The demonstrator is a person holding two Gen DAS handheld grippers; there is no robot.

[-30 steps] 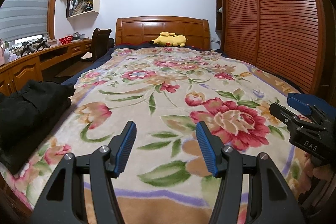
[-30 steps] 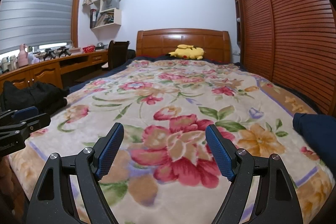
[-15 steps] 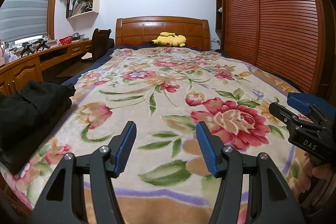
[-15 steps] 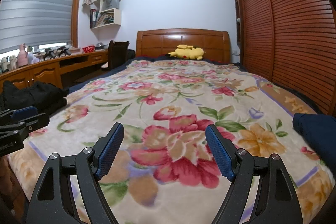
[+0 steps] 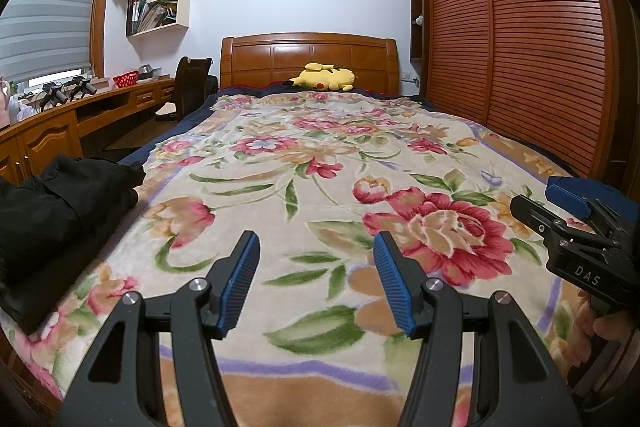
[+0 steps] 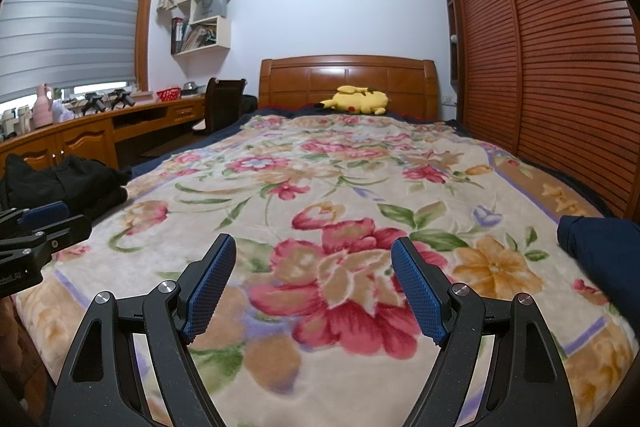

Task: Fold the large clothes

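I held both tools low over the foot of the bed: the left gripper [image 5: 316,279] had its blue-padded jaws spread wide with nothing between them, and the right gripper [image 6: 312,285] was likewise spread and empty above the floral blanket [image 6: 340,195]. The right tool's body showed at the edge of the left view, where I could read "DAS" on its side. At my left, on the near corner of the bed, a black garment [image 5: 52,219] lay in a thick layered heap; whether it was bunched or folded I could not tell. At my right, a dark blue garment [image 6: 600,251] sat on the blanket's edge, only partly in view. I judged that the scene fitted either a pile waiting to be spread on the open blanket or clothes already folded and set aside, so I could not fix the step. Any grasp would have called for closing on a hem rather than the bulk, since such fabric would sag and slip. Farther off lay a yellow plush toy [image 5: 322,79] by the wooden headboard [image 5: 308,57], and on the wall shelf [image 5: 160,7] a bag seemed to read "HONOR".
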